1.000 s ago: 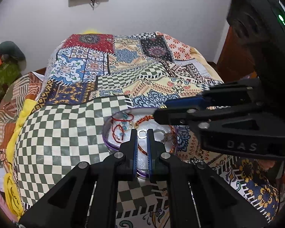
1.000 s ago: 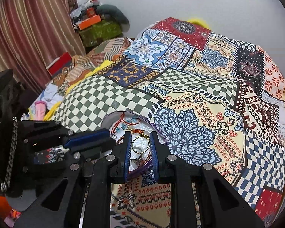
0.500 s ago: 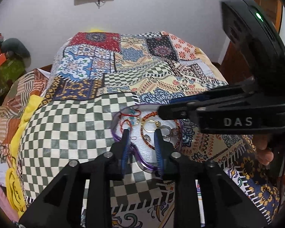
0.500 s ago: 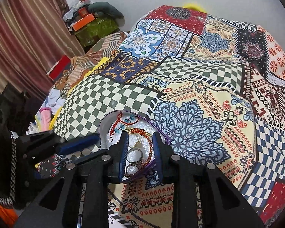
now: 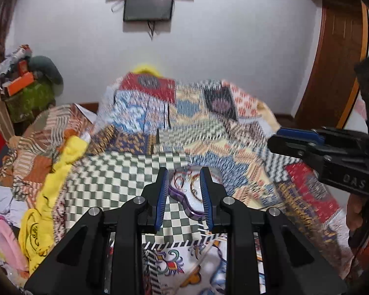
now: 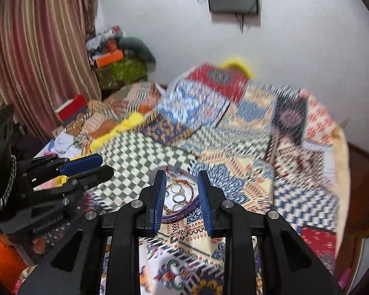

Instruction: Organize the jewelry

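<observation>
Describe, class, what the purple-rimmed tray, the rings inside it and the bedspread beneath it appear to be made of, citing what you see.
Tray: probably plastic; smooth glossy purple rim, pale see-through base.
Rings: likely metal; thin, shiny silver and gold hoops, though motion blur leaves this open.
Bedspread: woven cloth, matte; printed patchwork and checks, with soft folds and no shine.

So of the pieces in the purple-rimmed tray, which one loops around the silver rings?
The red-and-gold beaded bracelet in the purple-rimmed tray: it circles the silver rings. The other red piece lies apart at the tray's far edge, with nothing visible inside it.
</observation>
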### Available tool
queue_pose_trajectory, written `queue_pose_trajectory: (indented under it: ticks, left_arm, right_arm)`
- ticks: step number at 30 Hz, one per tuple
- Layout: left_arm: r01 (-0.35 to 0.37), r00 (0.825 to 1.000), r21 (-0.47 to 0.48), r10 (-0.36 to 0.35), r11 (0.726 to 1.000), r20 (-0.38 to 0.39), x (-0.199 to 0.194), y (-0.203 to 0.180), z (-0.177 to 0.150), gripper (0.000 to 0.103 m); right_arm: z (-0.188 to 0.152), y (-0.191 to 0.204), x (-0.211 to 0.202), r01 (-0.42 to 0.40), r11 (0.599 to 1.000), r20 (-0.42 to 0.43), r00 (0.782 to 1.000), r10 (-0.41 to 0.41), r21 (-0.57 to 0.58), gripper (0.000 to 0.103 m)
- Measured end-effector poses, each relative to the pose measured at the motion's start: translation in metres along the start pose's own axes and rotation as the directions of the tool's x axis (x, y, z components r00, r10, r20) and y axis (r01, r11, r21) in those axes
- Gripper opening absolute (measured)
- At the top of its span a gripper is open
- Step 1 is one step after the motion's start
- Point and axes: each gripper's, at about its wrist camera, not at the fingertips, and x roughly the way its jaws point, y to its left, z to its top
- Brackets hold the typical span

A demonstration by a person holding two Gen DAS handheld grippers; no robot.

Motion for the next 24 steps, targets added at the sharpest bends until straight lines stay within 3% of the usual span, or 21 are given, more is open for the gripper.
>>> queue_pose_trajectory:
  ticks: [5, 9, 13, 18, 20, 22, 24]
  left_arm:
    - [-0.018, 0.990, 0.004, 0.017, 1.000, 0.139, -0.076, -0.013, 0.008, 0.025]
    - [-0.027, 0.971, 0.010, 0.024, 1.000, 0.239, -0.129, -0.025, 0.008, 0.033]
    - [-0.077, 0.933, -0.004, 0.074, 0.997, 0.353, -0.184, -0.039, -0.001, 0.036]
    - [-0.095, 0.888, -0.023, 0.096, 0.995, 0.449, -0.231, -0.051, -0.019, 0.043]
    - [-0.111, 0.869, -0.024, 0.109, 0.993, 0.483, -0.248, -0.058, -0.026, 0.045]
    - [-0.115, 0.858, -0.025, 0.112, 0.993, 0.502, -0.258, -0.061, -0.031, 0.052]
    - [-0.121, 0.848, -0.038, 0.123, 0.992, 0.515, -0.266, -0.063, -0.037, 0.070]
  right_arm:
    - [0.003, 0.028, -0.068, 0.050, 0.998, 0.145, 0.988, -0.045, -0.033, 0.024]
    - [-0.001, 0.053, -0.125, 0.087, 0.995, 0.273, 0.959, -0.072, -0.043, 0.024]
    - [-0.011, 0.075, -0.170, 0.110, 0.993, 0.380, 0.921, -0.087, -0.040, 0.024]
    - [-0.032, 0.094, -0.212, 0.143, 0.990, 0.498, 0.858, -0.124, 0.002, 0.024]
    - [-0.037, 0.098, -0.220, 0.141, 0.990, 0.521, 0.844, -0.130, 0.018, 0.024]
    - [-0.043, 0.101, -0.225, 0.151, 0.988, 0.540, 0.829, -0.148, 0.039, 0.024]
    - [-0.048, 0.101, -0.225, 0.164, 0.985, 0.550, 0.817, -0.170, 0.061, 0.032]
